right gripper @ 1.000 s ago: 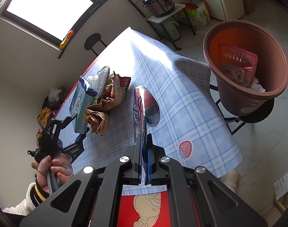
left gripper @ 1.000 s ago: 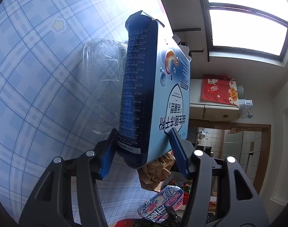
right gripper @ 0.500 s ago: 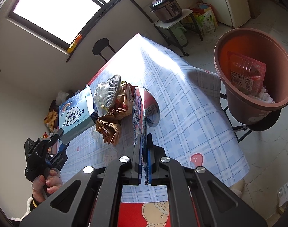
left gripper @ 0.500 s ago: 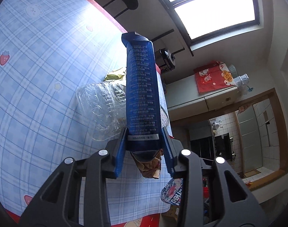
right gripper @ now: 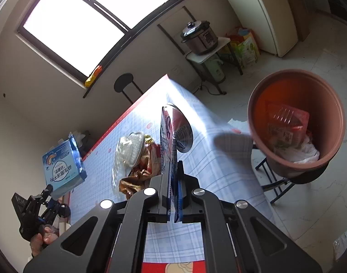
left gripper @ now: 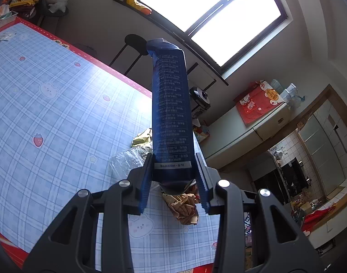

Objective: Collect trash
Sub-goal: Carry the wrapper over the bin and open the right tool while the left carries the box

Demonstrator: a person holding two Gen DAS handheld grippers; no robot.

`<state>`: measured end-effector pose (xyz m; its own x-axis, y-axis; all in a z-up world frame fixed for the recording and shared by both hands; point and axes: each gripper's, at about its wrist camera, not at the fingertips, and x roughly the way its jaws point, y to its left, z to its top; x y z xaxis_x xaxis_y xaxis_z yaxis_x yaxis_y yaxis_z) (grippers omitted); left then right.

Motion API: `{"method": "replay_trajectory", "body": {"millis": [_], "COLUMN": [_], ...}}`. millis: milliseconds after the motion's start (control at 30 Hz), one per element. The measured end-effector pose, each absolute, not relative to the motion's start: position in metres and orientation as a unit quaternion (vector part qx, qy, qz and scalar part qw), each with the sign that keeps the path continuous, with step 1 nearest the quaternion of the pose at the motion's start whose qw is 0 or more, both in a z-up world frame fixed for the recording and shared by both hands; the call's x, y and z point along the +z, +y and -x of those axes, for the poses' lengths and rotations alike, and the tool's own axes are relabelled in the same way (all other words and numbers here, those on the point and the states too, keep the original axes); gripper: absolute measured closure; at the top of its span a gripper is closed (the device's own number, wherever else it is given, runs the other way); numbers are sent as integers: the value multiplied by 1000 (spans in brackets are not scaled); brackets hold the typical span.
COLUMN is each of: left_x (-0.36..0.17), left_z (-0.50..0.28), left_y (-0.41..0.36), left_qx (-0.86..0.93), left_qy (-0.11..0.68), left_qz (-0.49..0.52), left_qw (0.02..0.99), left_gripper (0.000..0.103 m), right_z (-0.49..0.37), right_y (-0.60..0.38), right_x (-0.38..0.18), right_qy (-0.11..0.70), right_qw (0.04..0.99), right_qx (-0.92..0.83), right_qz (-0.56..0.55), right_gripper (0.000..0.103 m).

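Observation:
My left gripper [left gripper: 173, 173] is shut on a blue carton box [left gripper: 171, 113] and holds it upright above the table; it also shows at the left of the right wrist view [right gripper: 63, 161]. My right gripper [right gripper: 172, 177] is shut on a flattened foil snack packet [right gripper: 173, 125], held on edge above the table. A terracotta bin [right gripper: 296, 118] with trash inside stands beyond the table's right side. A clear plastic tray [right gripper: 128, 150] and crumpled brown paper [right gripper: 137, 177] lie on the checked tablecloth [right gripper: 219, 159].
A black stool [right gripper: 125, 84] stands past the table's far edge. A rice cooker [right gripper: 199, 37] sits on a small rack. A fridge [right gripper: 273, 16] is at the back right. The crumpled paper [left gripper: 184, 207] lies just below the left fingers.
The left gripper has lifted and tilted up with the box, so more room and window show. The right gripper with the packet has moved up and toward the bin.

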<state>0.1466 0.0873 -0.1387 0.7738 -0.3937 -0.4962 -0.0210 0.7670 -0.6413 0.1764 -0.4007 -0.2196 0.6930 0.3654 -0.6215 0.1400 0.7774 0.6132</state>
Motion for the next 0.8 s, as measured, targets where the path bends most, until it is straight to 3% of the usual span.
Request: {"method": "replay_trajectory", "body": {"millis": [333, 800], "left_x": [-90, -76], "left_z": [-146, -140], "left_y": [35, -35], "left_qx": [-144, -166], "left_qy": [291, 302], "left_qz": [294, 248], "left_qw": [899, 905], "left_gripper": [65, 65], "right_z": [-182, -202], "right_y": [-520, -602], "right_x": [-192, -245], "right_qy": [358, 386], "right_qw": [892, 871], "right_qx": [-70, -138], "right_qz": [-266, -271], "right_gripper": [97, 96]}}
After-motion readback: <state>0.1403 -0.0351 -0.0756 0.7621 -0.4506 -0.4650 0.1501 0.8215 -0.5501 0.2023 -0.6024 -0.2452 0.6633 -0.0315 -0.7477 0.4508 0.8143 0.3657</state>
